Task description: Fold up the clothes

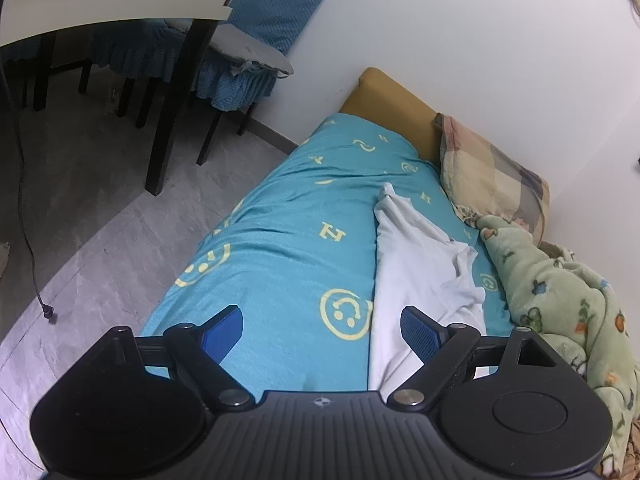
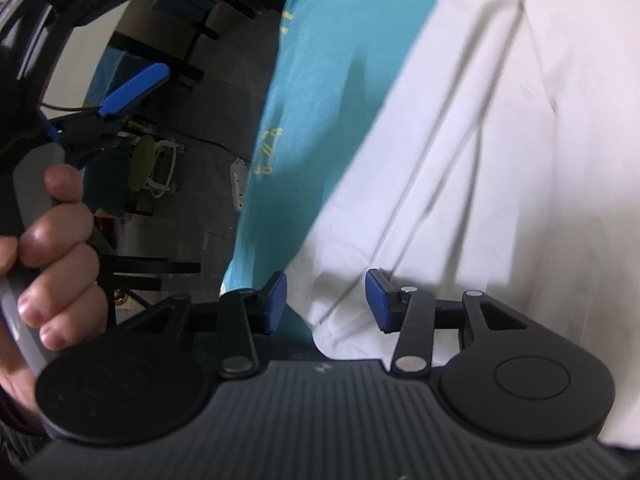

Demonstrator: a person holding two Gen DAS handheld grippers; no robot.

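A white garment [image 1: 416,264] lies lengthwise on the bed [image 1: 288,216], on a teal sheet printed with yellow smiley faces and letters, its near part running under the view and its far end tapering toward the pillow [image 1: 492,172] at the headboard [image 1: 388,100]. A green patterned blanket [image 1: 560,300] is bunched along the wall side, just beside the garment. The left gripper [image 1: 322,332] hangs above the bed with its blue pads spread wide and nothing between them; its one pad sits over the sheet, the other over the garment's edge. The right gripper [image 2: 326,302] is low over the white cloth [image 2: 480,160], its jaws parted to a middling gap and holding nothing, the cloth's lower corner lying between them in view. In the right wrist view a hand [image 2: 52,256] grips the left gripper's handle. A chair [image 1: 256,40] with a teal cover stands by a tabletop [image 1: 112,0] beyond the bed
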